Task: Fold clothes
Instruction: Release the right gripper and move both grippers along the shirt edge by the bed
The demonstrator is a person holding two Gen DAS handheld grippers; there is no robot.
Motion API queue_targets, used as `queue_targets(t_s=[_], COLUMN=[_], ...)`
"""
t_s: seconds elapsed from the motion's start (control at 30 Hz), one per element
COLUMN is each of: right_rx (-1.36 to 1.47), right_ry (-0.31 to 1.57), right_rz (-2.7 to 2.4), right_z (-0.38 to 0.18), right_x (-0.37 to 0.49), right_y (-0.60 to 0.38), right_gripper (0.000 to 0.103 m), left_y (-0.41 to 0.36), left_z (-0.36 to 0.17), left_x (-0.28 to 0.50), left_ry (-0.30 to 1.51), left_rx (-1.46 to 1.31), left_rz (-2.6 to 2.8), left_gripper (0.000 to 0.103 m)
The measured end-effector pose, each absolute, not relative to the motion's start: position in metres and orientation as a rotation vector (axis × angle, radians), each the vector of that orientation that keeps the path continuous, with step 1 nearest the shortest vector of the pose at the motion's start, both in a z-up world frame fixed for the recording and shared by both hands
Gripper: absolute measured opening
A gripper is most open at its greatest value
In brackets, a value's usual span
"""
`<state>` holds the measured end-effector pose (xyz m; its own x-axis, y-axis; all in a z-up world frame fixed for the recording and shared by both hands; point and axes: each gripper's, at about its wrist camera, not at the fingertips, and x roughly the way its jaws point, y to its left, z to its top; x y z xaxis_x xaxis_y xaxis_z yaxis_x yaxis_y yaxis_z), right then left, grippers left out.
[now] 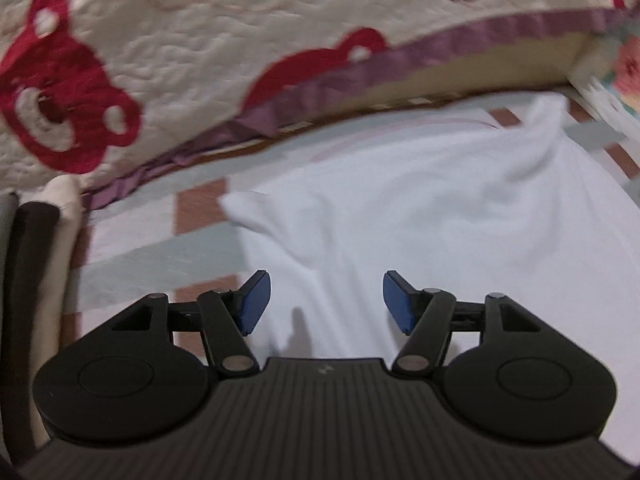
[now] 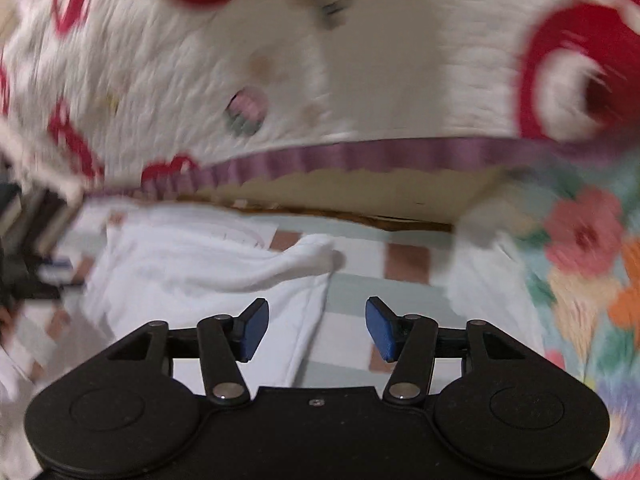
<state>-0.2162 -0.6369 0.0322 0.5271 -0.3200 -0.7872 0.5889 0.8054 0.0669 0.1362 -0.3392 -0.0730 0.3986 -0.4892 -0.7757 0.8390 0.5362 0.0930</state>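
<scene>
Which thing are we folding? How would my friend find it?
Find the big cream quilt with red bears and its purple edge. Just below it, on the checked sheet, lies the white garment. It is the only plain white, rumpled cloth there; both tools hover open over it.

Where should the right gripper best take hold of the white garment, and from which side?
Probably the white garment at its raised right corner, approached from the right over the bare checked sheet: that corner stands up as a pinchable fold, and the right gripper already has open jaws.
</scene>
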Motion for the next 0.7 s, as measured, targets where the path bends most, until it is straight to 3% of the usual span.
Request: queue_targets(t_s=[0.13,0.27,0.6,0.7], right_rx=[0.201,0.316,0.300,0.296], right_ry=[0.917,0.800,0.819,0.814], right_rz=[-0.563,-0.609,-0.626,-0.648], right_z=[-0.010,-0.063,-0.147,-0.163], right_x=[-0.158,-0.147,-0.109,-0.098], right_y=[-0.629,-0.655,-0.679,-0.683], right_gripper=[0.059,0.059,0.057,0.064], left_y=[-0.325,-0.325,-0.340,-0.342], left_z=[-0.093,-0.113,-0.140,-0.144], left_x=[0.167,0.181,0.227,0.239], left_ry=[0.831,0.879,0.891,0.893], left_rx=[0.396,0.357,0.188,0.115], left_rz=[-0.839,-0.807,-0.784,-0.784], left_gripper=[0.062,0.062,0.062,0.067])
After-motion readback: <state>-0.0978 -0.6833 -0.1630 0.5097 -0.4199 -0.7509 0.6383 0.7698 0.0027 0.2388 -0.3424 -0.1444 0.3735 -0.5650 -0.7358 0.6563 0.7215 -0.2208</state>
